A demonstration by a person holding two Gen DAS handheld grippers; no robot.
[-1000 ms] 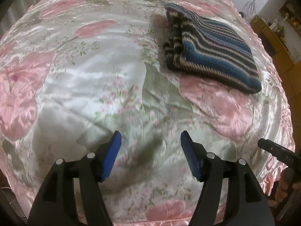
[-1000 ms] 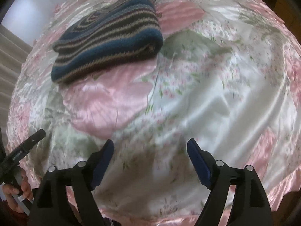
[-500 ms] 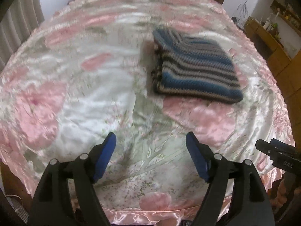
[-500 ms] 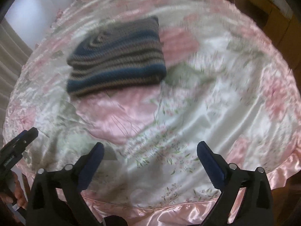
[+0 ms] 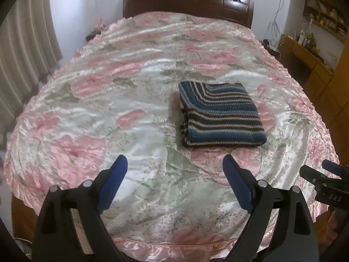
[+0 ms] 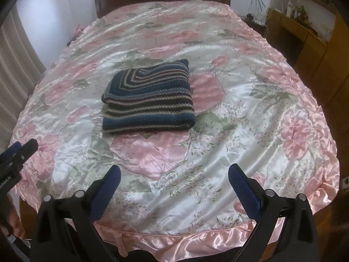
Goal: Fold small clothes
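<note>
A striped blue, dark and beige knitted garment [image 5: 219,114] lies folded into a thick rectangle on the bed; it also lies left of centre in the right wrist view [image 6: 148,100]. My left gripper [image 5: 174,163] hovers open near the foot of the bed, well short of the garment, with nothing between its blue pads. My right gripper [image 6: 174,172] is open too, equally far back and empty. Each gripper shows at the edge of the other's view: the right gripper [image 5: 325,179] and the left gripper [image 6: 16,152].
A satin bedspread [image 5: 109,100] with pink flowers covers the whole bed, ending in a ruffled pink hem [image 6: 174,238] near me. A dark wooden headboard [image 5: 187,4] stands at the far end. Curtains [image 5: 24,50] hang left; wooden shelves and cabinets [image 6: 305,37] stand right.
Both grippers have pulled back and up from the bedspread, away from the folded garment, so the whole bed now shows. Both stay open, a little wider than before.
</note>
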